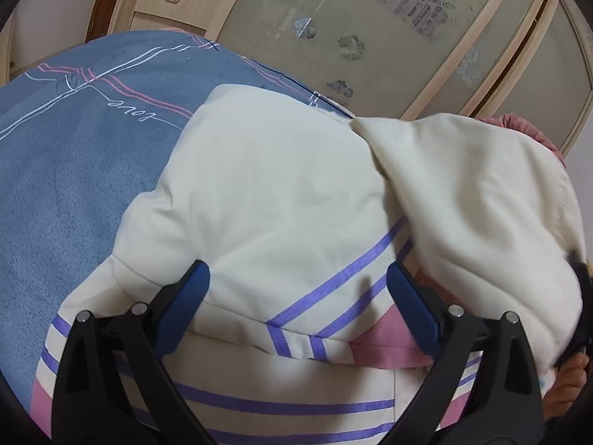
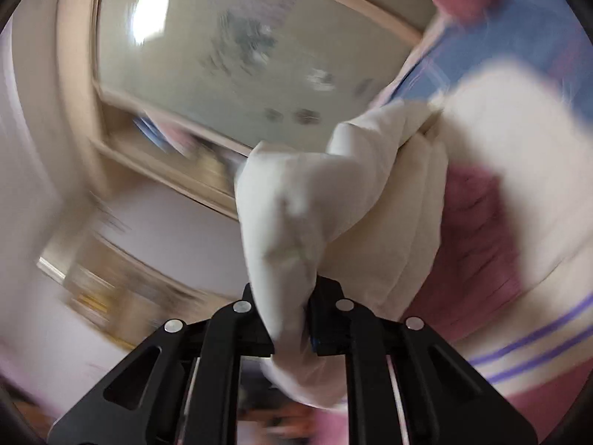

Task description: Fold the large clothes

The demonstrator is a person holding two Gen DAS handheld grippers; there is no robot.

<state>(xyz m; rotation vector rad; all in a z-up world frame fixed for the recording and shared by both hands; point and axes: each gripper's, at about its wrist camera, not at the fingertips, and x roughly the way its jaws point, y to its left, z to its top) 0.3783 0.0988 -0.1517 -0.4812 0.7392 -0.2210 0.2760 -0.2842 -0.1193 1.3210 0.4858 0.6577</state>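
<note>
blue bedspread (image 1: 74, 170), cream garment (image 1: 259, 185) on it

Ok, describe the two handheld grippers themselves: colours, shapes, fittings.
The left gripper has black angular linkage arms with silver round pivot pins and blue ribbed finger pads. The right gripper has the same black linkage with slotted cut-outs and silver pins. No cables or sleeves show.

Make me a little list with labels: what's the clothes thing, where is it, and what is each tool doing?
Garment: cream jacket with purple stripes and pink panels
Where: lying on the blue bedspread
Left tool: open, its fingers apart over the jacket, not pinching it
Right tool: shut on a bunched cream fold of the jacket
Fold so far: a cream part is lifted and turned over at the right side
Behind: frosted wardrobe doors with flower patterns
Picture sharpness: the right wrist view is blurred
</note>
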